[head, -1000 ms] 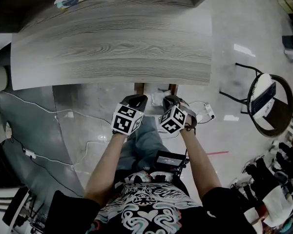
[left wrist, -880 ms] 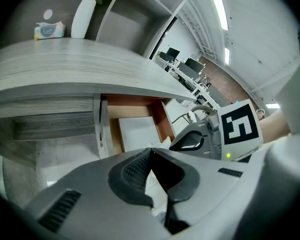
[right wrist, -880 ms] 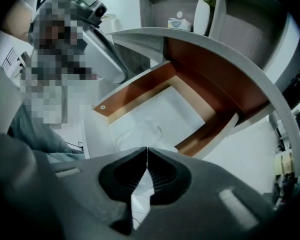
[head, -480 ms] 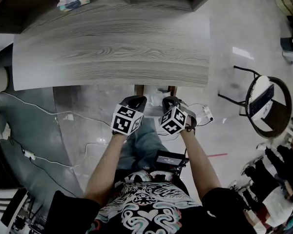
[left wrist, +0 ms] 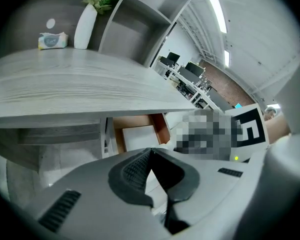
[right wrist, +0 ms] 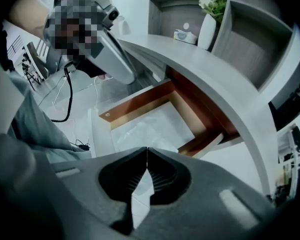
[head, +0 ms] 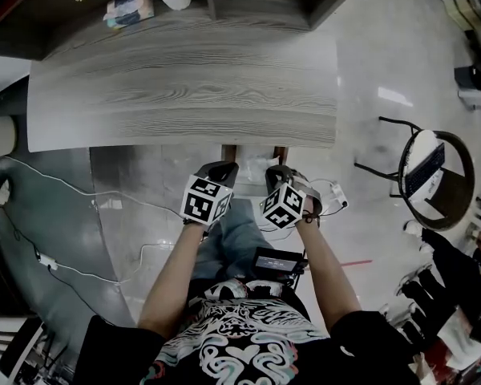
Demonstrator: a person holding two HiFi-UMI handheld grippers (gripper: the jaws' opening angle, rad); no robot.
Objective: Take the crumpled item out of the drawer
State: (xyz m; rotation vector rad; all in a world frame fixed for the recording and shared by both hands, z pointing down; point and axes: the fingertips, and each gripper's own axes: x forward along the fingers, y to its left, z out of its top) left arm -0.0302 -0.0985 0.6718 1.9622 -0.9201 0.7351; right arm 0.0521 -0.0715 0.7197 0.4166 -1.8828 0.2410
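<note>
Grippers: two, the left gripper point(head: 223, 168) and the right gripper point(head: 277, 172).
Marker cubes point(head: 205, 200) point(head: 284, 206): two, one on each gripper.
Desk point(head: 184, 95): one.
Drawer point(right wrist: 140, 107): one.
Crumpled item point(right wrist: 150, 126): one pale sheet visible in the drawer.
Vase point(right wrist: 206, 31): one.
Tissue pack point(right wrist: 185, 35): one.
Chair point(head: 433, 167): one.

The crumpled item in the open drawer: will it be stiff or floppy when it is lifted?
Probably floppy: the crumpled item lies flat and wrinkled on the drawer floor. Likely light, since it looks thin. Its sheen hints it may slip.
</note>
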